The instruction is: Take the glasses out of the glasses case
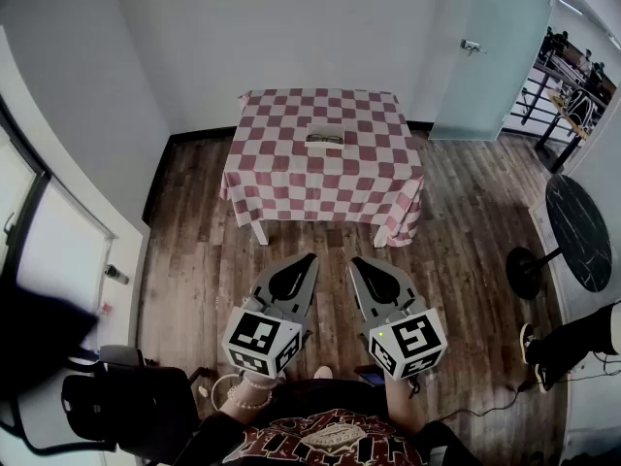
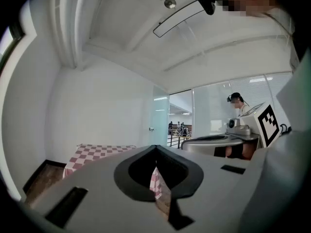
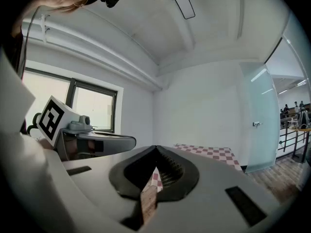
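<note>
A grey glasses case [image 1: 325, 135] lies near the middle of a table with a red-and-white checked cloth [image 1: 291, 178], far ahead of me across the wooden floor. It looks open, with dark glasses inside, but it is too small to be sure. My left gripper [image 1: 307, 259] and right gripper [image 1: 357, 261] are held side by side close to my body, well short of the table, pointing towards it. Both are shut with nothing between their jaws. The left gripper view shows its jaws [image 2: 155, 147] meeting, with the table [image 2: 97, 152] beyond. The right gripper [image 3: 156, 148] looks the same.
A frosted glass door [image 1: 495, 56] stands at the back right. A round black table [image 1: 582, 231] and someone's leg [image 1: 572, 343] are on the right. A dark office chair [image 1: 116, 406] is at my lower left. White walls close the room behind the table.
</note>
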A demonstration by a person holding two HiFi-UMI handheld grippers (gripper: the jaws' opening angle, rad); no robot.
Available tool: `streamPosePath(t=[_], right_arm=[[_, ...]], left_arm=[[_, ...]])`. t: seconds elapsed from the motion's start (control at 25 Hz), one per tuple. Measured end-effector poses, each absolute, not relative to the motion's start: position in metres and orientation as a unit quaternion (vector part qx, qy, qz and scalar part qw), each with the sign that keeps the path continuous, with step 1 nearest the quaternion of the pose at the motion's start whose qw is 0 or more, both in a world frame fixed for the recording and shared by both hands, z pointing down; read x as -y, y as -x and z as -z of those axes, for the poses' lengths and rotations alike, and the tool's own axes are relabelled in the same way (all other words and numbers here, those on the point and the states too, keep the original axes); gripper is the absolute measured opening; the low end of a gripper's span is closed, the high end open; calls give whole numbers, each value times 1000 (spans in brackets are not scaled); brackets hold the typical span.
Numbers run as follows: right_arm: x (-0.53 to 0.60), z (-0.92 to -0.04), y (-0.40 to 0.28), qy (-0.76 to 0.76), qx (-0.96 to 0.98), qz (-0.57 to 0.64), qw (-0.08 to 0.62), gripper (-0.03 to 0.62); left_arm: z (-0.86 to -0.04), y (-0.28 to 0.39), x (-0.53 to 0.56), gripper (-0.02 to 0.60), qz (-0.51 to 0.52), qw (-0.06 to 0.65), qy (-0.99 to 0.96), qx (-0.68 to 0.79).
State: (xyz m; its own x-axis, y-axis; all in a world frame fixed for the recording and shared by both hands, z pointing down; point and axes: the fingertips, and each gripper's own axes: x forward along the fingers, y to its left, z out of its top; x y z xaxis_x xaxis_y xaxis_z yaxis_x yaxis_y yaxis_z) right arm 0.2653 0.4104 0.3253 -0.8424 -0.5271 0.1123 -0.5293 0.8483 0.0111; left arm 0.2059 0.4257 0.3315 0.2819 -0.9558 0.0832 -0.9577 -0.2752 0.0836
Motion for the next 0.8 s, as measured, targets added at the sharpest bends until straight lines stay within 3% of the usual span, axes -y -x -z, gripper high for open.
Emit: streamPosePath(t=[0.8], right_arm=[[-336,-341,-217,-286,957,-15,57,18]], left_arm=[[-360,-151,-350,6,-3,80,-811,579]])
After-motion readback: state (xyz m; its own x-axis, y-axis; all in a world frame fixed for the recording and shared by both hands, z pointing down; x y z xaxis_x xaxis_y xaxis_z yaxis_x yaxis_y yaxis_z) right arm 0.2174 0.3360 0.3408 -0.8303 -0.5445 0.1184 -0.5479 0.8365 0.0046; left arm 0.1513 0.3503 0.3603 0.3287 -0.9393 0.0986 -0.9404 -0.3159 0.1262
